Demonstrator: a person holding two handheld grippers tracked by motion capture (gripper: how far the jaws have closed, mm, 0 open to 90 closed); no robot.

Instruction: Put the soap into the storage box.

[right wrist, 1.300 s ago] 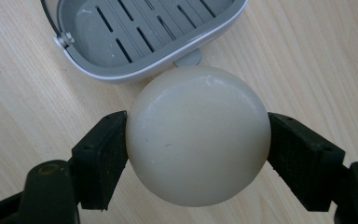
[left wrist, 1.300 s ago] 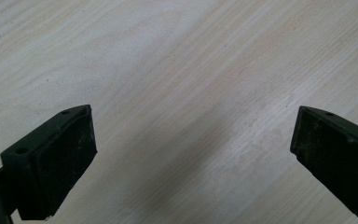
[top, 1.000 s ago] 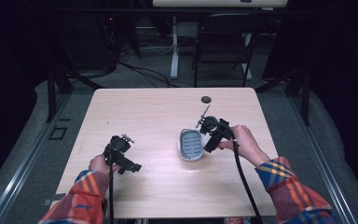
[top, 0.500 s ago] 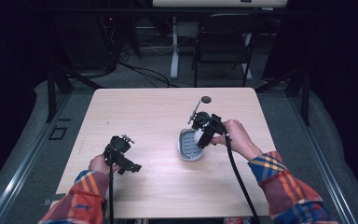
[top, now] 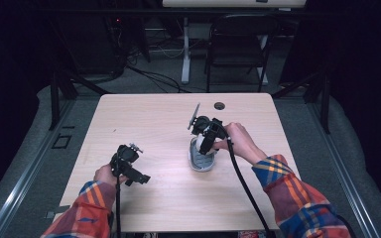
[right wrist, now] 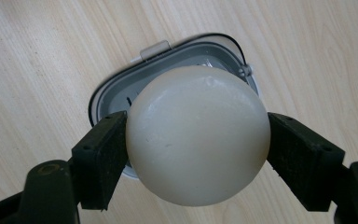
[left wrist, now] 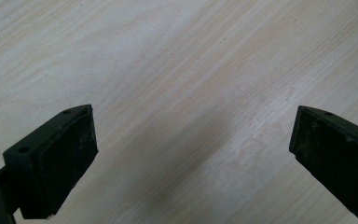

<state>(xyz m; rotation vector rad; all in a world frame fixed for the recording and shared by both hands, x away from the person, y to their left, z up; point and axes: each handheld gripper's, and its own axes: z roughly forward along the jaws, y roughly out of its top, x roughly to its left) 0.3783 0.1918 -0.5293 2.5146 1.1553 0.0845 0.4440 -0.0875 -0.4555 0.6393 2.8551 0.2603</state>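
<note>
Right tool (right wrist: 196, 154): closed on a cream soap bar (right wrist: 196, 135), one black pad pressed to each rounded flank.
Soap bar: held just above the grey soap dish (right wrist: 109, 93), apart from it.
Handling: judged smooth, hard and slippery; light enough, but easily squeezed out sideways.
Hold: best taken across the widest middle, as seen.
Left tool (left wrist: 193, 154): jaws spread wide, nothing held, over bare desk (left wrist: 177, 60).
</note>
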